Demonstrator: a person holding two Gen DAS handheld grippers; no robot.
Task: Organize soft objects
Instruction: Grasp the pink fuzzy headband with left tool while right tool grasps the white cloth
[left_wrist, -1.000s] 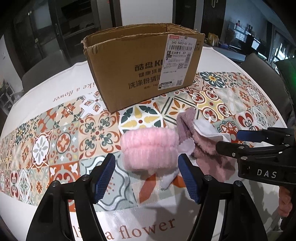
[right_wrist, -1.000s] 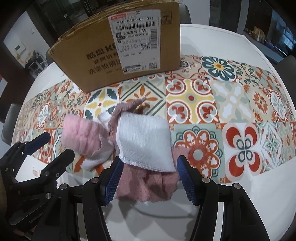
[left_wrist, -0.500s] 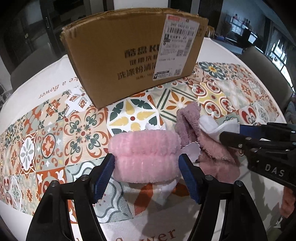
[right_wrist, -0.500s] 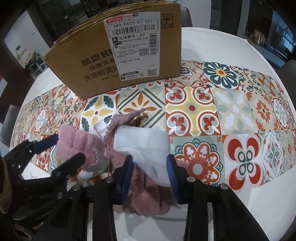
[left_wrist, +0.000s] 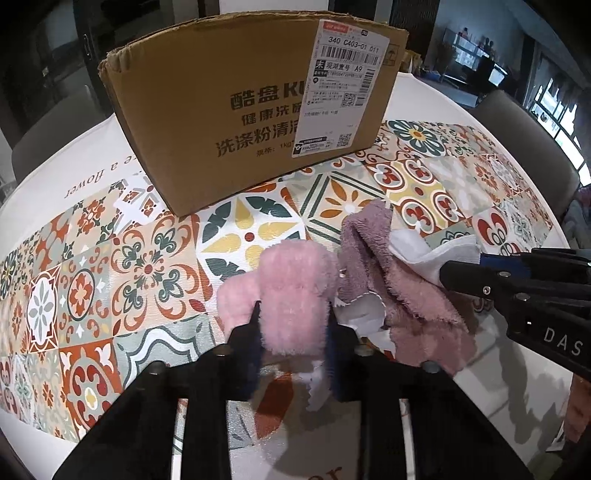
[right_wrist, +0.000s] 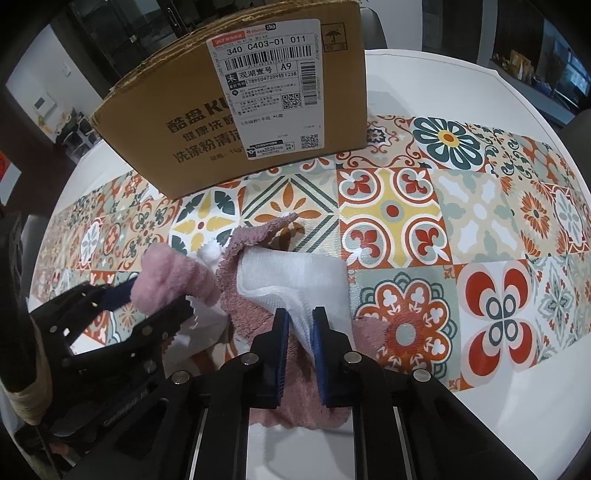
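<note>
A fluffy light pink cloth (left_wrist: 291, 291) lies at the near middle of the table; my left gripper (left_wrist: 293, 325) is shut on it. It also shows in the right wrist view (right_wrist: 173, 280). My right gripper (right_wrist: 300, 317) is shut on a white cloth (right_wrist: 295, 277), which lies over a mauve towel (right_wrist: 255, 306). The mauve towel (left_wrist: 399, 295) and white cloth (left_wrist: 432, 254) show at the right of the left wrist view, with the right gripper (left_wrist: 458, 271) pinching the white cloth. A small white scrap (left_wrist: 362, 317) lies between the cloths.
An open cardboard box (left_wrist: 258, 110) with a shipping label stands behind the cloths, also in the right wrist view (right_wrist: 236, 107). The round white table (right_wrist: 461, 77) carries a patterned tile runner (right_wrist: 461, 221). A chair (left_wrist: 517, 147) stands at the far right.
Both grippers have closed: the left on the light pink cloth, the right on the white cloth. Both moved slightly forward toward the box.
</note>
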